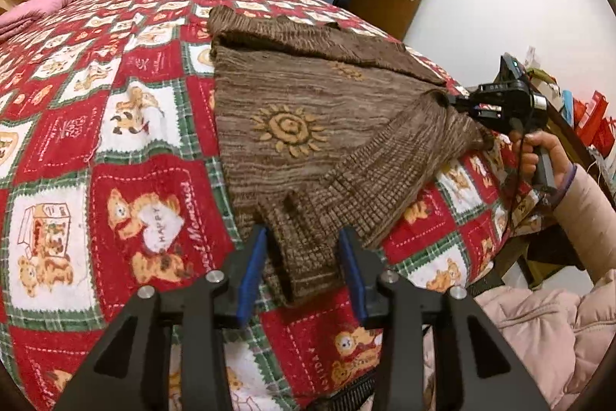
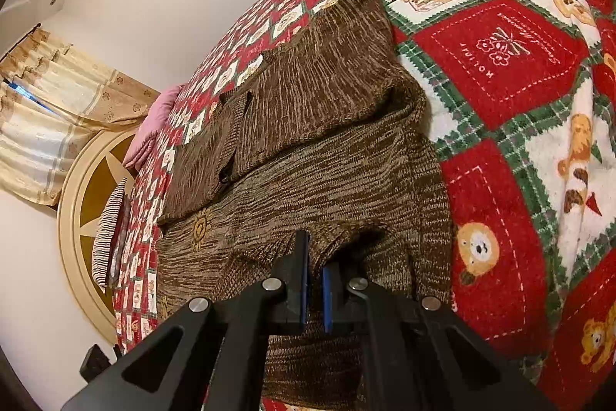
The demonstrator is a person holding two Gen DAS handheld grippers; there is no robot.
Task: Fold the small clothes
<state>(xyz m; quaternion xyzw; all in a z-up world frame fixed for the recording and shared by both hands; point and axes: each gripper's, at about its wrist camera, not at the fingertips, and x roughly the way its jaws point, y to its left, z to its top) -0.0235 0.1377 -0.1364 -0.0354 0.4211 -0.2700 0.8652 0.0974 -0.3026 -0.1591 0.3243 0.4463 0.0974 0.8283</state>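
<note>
Brown sweater [image 1: 292, 110] flat on quilt [image 1: 115, 141]; right gripper [image 2: 315, 280] pinching far sleeve; left gripper [image 1: 304, 268] spread, straddling near cuff.

The left claw [image 1: 304, 272] is held low near the bed's near edge with its blue-padded jaws spread wide, the pads standing on either side of a knitted fold without pressing it. The right claw [image 2: 315, 286] has its jaws drawn almost together, pinching knit fabric between the pads. The person's right hand [image 1: 539, 153] grips its handle, a pink sleeve covering the wrist.
</note>
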